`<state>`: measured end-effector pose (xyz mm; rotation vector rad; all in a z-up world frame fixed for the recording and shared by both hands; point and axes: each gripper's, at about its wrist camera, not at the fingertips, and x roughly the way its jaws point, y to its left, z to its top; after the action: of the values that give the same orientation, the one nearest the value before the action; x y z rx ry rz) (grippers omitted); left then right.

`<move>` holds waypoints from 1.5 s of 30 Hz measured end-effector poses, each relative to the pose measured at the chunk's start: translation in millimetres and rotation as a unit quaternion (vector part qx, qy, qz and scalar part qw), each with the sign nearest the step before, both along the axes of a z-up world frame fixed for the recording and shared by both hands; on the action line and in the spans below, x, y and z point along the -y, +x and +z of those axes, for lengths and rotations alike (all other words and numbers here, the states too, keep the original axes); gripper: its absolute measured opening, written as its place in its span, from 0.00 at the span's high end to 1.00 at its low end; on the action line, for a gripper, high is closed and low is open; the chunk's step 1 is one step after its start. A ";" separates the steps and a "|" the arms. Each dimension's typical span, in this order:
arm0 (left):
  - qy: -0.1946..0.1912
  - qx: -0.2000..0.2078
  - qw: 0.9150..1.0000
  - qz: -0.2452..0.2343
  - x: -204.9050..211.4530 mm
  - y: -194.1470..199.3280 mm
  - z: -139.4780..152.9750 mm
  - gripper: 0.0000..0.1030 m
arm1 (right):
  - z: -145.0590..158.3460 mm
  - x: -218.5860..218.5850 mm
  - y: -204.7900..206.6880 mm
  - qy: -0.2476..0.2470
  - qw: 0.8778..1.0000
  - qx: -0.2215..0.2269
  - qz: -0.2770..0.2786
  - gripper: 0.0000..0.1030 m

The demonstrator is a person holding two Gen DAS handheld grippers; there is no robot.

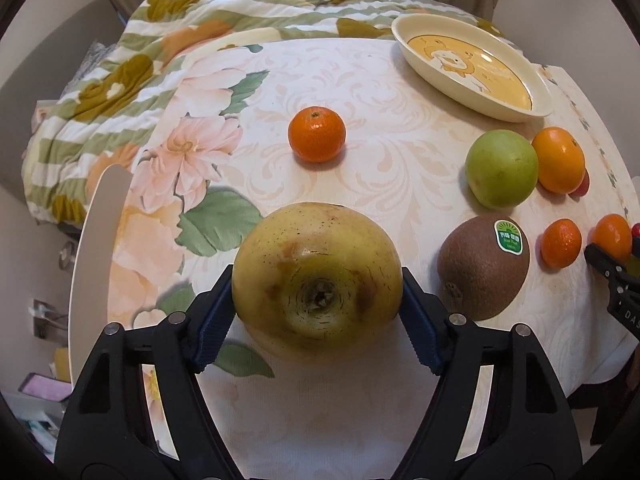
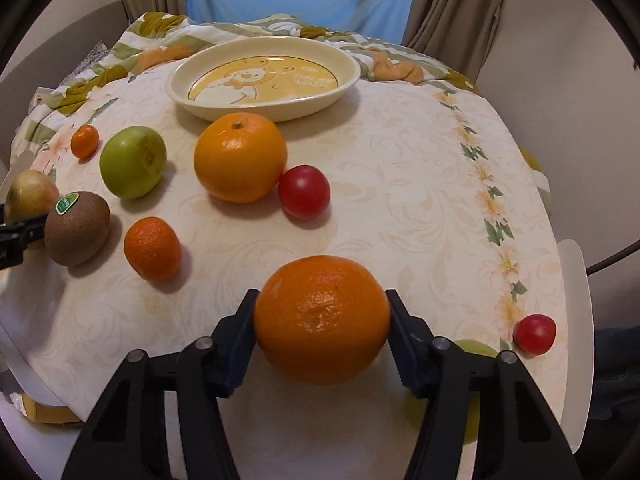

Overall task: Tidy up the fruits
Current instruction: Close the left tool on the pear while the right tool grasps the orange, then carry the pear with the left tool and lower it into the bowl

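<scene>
**Two Claws, Two Fruits, One Plate Waiting**

The left claw point(image 1: 318, 280) has its two blue pads pressed on the sides of a big yellow pear point(image 1: 318, 276). The claw is quite wide, because the pear is fat. The right claw point(image 2: 320, 320) is closed more, and its pads squeeze a small orange point(image 2: 322, 318) from both sides. No gap shows at either pad, so both fruits look held. Both fruits sit low on the flowery tablecloth point(image 1: 360, 92), close to the near edge.

The job now looks like lifting the fruits and putting them in the cream plate point(image 2: 200, 102) with the bear picture. The plate is at the far side of the table and has nothing in it. To do it well, lift straight up first, so the fruit does not roll. Keep the squeeze soft but firm. The pear is round and heavy and could slip. Watch the kiwi point(image 1: 482, 266), which is just beside the pear.

Both claws point down at a slant toward the table. They come in from the near edge, with the left claw on the left and the right claw on the right. Other fruits lie between them and the plate: a green apple point(image 2: 132, 162), a big orange point(image 2: 240, 158) and a red tomato point(image 2: 304, 192).
</scene>
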<state>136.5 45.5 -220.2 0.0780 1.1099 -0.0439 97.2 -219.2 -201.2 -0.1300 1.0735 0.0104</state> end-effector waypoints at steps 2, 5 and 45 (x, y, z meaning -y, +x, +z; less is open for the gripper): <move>0.000 0.002 1.000 -0.001 0.7 -1.1 1.1 0.20 | 1.9 -0.2 0.5 0.008 1.000 -0.001 -0.002 0.46; -0.002 0.011 1.000 -0.003 2.6 -3.0 8.0 0.20 | 6.3 -0.5 1.0 0.015 1.000 0.001 -0.003 0.47; -0.074 0.089 0.979 -0.170 104.1 200.2 104.7 0.20 | 117.7 8.6 150.4 0.056 0.992 0.104 -0.037 0.47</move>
<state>336.6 -58.7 -115.4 0.1341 0.9004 -0.4183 247.6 -227.8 -83.5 0.0095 0.8665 -0.0094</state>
